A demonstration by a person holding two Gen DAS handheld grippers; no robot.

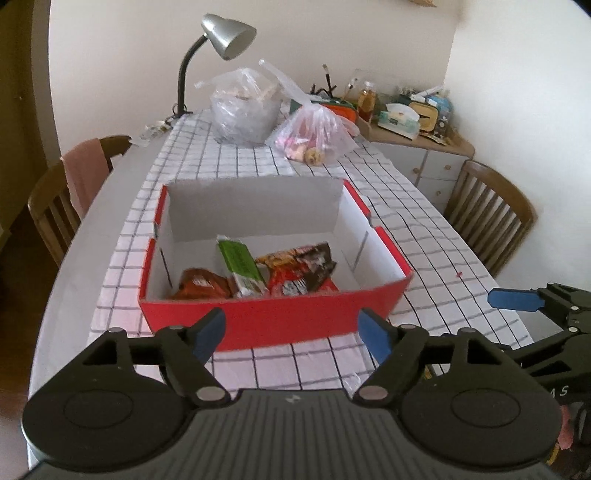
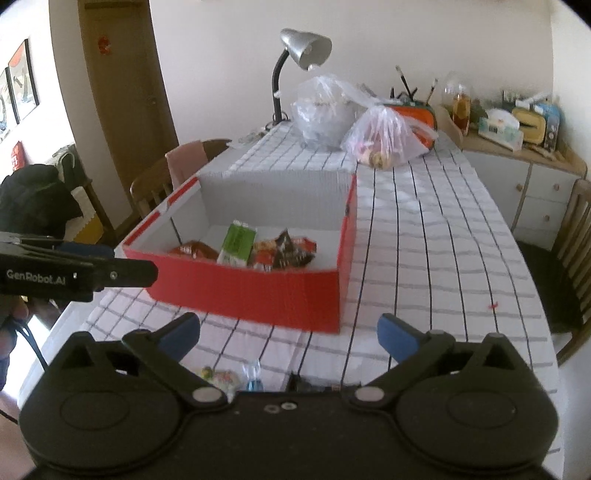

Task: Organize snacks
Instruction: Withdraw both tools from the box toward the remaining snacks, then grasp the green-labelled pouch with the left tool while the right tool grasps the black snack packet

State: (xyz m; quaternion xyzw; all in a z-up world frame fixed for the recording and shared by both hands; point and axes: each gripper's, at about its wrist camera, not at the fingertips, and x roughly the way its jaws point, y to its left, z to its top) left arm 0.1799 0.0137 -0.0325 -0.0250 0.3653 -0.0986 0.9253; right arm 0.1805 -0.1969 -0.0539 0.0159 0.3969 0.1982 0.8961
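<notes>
A red box (image 1: 280, 317) with a white inside stands on the checked tablecloth; it also shows in the right wrist view (image 2: 258, 291). Inside lie a green packet (image 1: 242, 269) (image 2: 236, 245), a brown packet (image 1: 201, 284) (image 2: 194, 250) and red-black packets (image 1: 303, 271) (image 2: 286, 253). My left gripper (image 1: 291, 332) is open and empty, just in front of the box. My right gripper (image 2: 290, 332) is open and empty, in front of the box's near right corner. Small wrapped snacks (image 2: 225, 378) lie on the cloth under the right gripper, partly hidden.
Two plastic bags (image 1: 314, 133) (image 2: 384, 140) and a grey desk lamp (image 1: 227, 35) stand at the table's far end. Wooden chairs (image 1: 487, 214) flank the table. A cluttered cabinet (image 2: 517, 162) is at the back right. The right gripper shows in the left wrist view (image 1: 517, 300).
</notes>
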